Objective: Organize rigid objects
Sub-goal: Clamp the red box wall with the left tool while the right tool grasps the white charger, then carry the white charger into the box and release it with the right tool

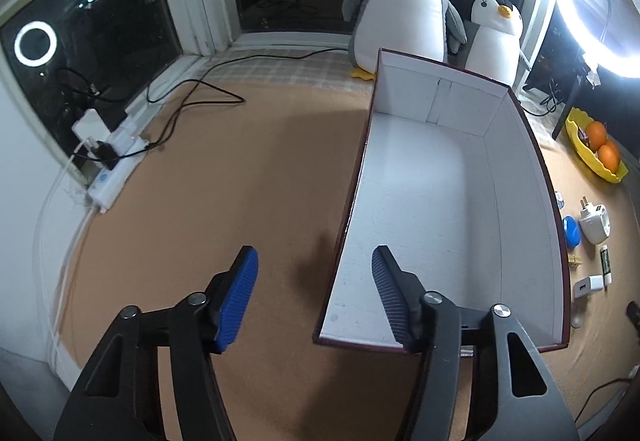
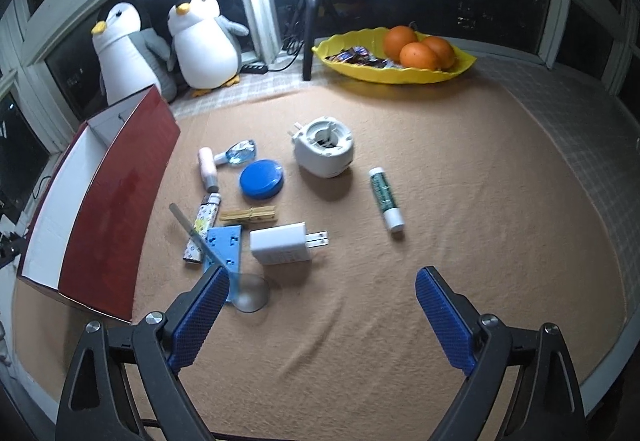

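A dark-red box with a white inside (image 1: 436,209) stands empty on the tan cloth; in the right wrist view it (image 2: 116,197) is at the left. My left gripper (image 1: 314,283) is open and empty, astride the box's near left wall. My right gripper (image 2: 322,295) is open and empty above the cloth. Ahead of it lie a white charger (image 2: 280,247), a blue lid (image 2: 262,178), a white round plug adapter (image 2: 325,151), a green-and-white tube (image 2: 385,198), a wooden clothespin (image 2: 249,215), a lighter (image 2: 202,227), a blue plastic bracket (image 2: 224,245) and a small pink bottle (image 2: 208,167).
A yellow tray (image 2: 400,75) with oranges and sweets stands at the back. Two plush penguins (image 2: 204,41) sit by the window. A ring light on a tripod (image 2: 310,21) stands behind. A power strip with cables (image 1: 116,165) lies at the left wall.
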